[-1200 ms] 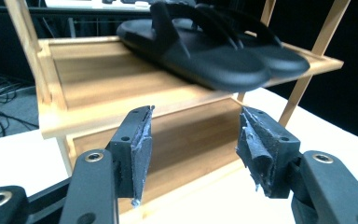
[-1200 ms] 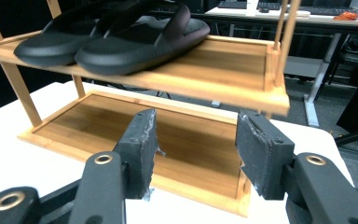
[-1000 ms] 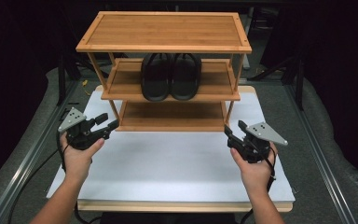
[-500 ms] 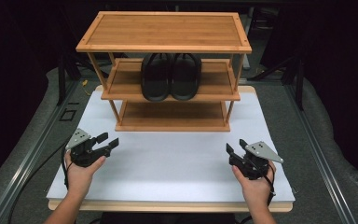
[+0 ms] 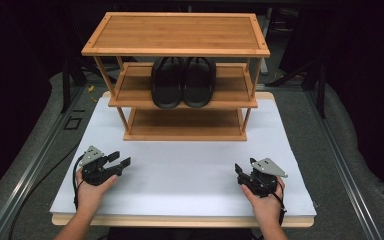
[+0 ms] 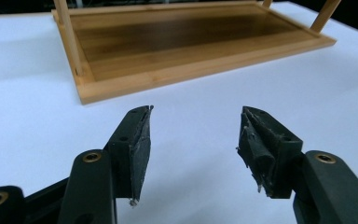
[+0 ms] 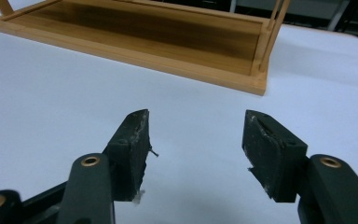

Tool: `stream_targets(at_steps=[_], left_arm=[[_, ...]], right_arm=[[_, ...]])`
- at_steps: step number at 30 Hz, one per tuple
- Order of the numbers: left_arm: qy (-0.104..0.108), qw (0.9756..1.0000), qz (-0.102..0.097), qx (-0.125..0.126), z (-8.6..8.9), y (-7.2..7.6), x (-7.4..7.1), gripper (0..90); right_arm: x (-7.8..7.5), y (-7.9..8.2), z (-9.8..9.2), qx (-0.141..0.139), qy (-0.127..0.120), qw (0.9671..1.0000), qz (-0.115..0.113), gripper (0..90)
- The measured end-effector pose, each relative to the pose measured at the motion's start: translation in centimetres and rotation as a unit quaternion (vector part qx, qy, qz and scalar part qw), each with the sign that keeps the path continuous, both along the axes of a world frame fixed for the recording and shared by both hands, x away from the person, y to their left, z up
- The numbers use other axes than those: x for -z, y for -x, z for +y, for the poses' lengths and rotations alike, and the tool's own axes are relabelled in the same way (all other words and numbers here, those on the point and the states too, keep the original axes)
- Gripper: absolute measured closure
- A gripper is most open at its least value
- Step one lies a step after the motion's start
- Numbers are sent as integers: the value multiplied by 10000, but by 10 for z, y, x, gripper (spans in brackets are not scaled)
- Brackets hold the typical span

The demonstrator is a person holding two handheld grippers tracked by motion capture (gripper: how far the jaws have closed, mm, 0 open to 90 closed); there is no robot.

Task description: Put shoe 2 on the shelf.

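Rack (image 5: 176, 34): a three-shelf wooden shoe rack stood upright at the far edge of the white board (image 5: 190, 175), centred between its left and right edges.
Sandals (image 5: 183, 82): a pair of black sandals lay side by side, touching, on the middle shelf, soles down, at its front middle.
Bottom shelf (image 6: 177, 42): lay bare, its raised rim just above the board.

Grey carpeted surface (image 5: 340, 150) around the white board, metal rail (image 5: 35, 165) along its left side.
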State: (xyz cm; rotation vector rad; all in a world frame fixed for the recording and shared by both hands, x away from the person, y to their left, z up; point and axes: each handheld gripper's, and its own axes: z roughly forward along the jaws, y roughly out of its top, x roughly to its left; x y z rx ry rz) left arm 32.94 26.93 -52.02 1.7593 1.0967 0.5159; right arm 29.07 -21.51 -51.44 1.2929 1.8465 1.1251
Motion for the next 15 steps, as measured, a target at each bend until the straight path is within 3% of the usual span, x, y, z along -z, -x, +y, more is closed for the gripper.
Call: stream_targets(at_steps=[4,11,15], left_arm=[[-171,9998,129,-33,-1,-4,6,434],[-223,9994,262,56,-4,-6,11,401],[-334,9987,395,-46,2,-9,13,372]], right_arm=[[4,-2,-1,-45,-147,9998,87,439],[14,-10,0,-54,66,9990,443,408],[16,-12,0,-2,141,9988,477,385]])
